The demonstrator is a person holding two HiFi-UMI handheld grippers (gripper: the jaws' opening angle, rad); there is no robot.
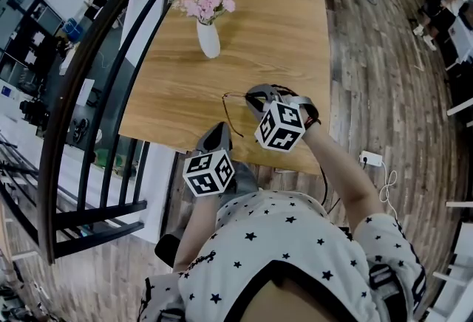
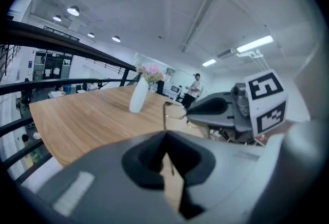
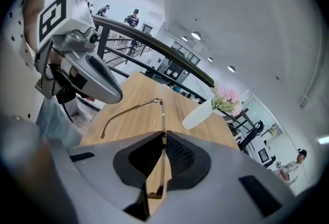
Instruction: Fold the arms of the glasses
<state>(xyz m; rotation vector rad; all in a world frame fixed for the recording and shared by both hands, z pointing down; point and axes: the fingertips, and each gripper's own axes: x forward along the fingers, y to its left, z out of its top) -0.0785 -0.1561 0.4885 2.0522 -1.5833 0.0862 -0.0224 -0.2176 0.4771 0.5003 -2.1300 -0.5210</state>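
Observation:
Thin gold-wire glasses (image 1: 225, 108) hang just above the wooden table (image 1: 273, 25) near its front edge. My right gripper (image 1: 255, 97) is shut on the front frame, which runs up between its pads (image 3: 163, 138). One arm (image 3: 131, 111) stands unfolded, swung out to the left, with its tip free. My left gripper (image 1: 219, 128) hovers close to that arm's tip with its jaws closed and nothing in them. In the left gripper view the arm (image 2: 165, 115) rises just beyond the shut jaws (image 2: 167, 138). The second arm is hidden.
A white vase (image 1: 208, 38) of pink flowers stands mid-table, beyond the glasses. A dark curved railing (image 1: 81, 77) runs along the table's left side. A white power strip (image 1: 371, 159) lies on the wood floor at the right. People stand far off.

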